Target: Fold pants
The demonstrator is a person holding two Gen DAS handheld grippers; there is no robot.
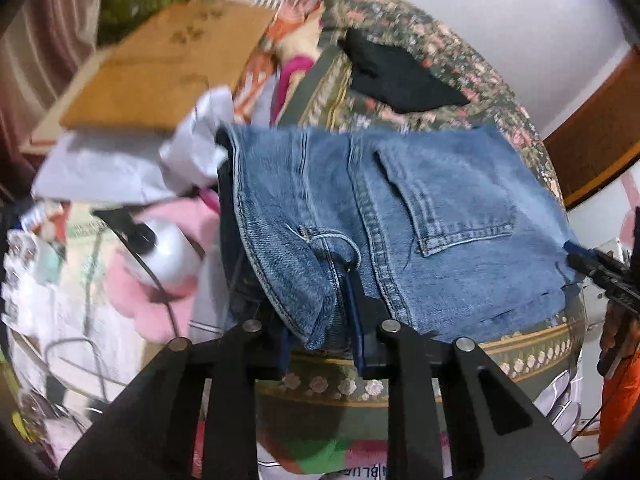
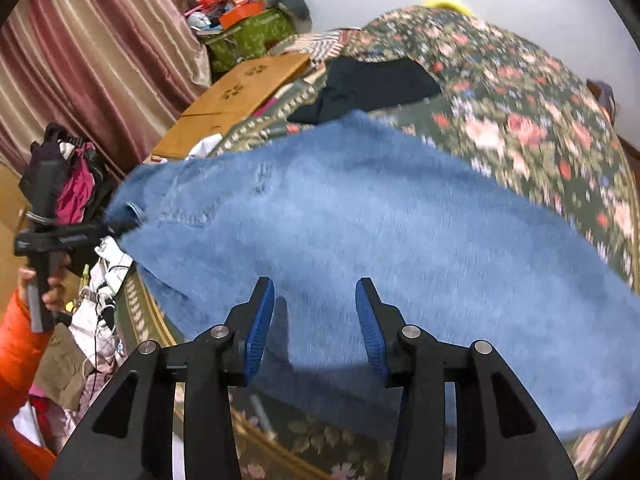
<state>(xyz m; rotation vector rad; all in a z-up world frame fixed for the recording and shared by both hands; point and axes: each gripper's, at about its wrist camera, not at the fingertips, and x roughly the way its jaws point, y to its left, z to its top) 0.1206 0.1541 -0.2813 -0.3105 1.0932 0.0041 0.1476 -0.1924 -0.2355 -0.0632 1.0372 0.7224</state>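
Blue jeans (image 1: 400,220) lie across the floral bed cover (image 1: 440,52), waist end toward me, a back pocket (image 1: 452,200) showing. My left gripper (image 1: 320,304) is shut on the jeans' waistband, which bunches between its fingers. In the right wrist view the jeans (image 2: 380,232) spread blurred across the cover (image 2: 540,120). My right gripper (image 2: 314,320) is open and empty just above the denim. The left gripper (image 2: 116,228) shows there at the left, holding the jeans' edge. The right gripper (image 1: 588,264) shows at the right edge of the left wrist view, by the denim's edge.
A black garment (image 1: 396,76) lies on the cover behind the jeans. A wooden lap table (image 1: 160,68), white paper and a pink cloth (image 1: 160,280) crowd the left side. A curtain (image 2: 92,64) hangs at the left. Cluttered boxes (image 2: 248,28) stand at the back.
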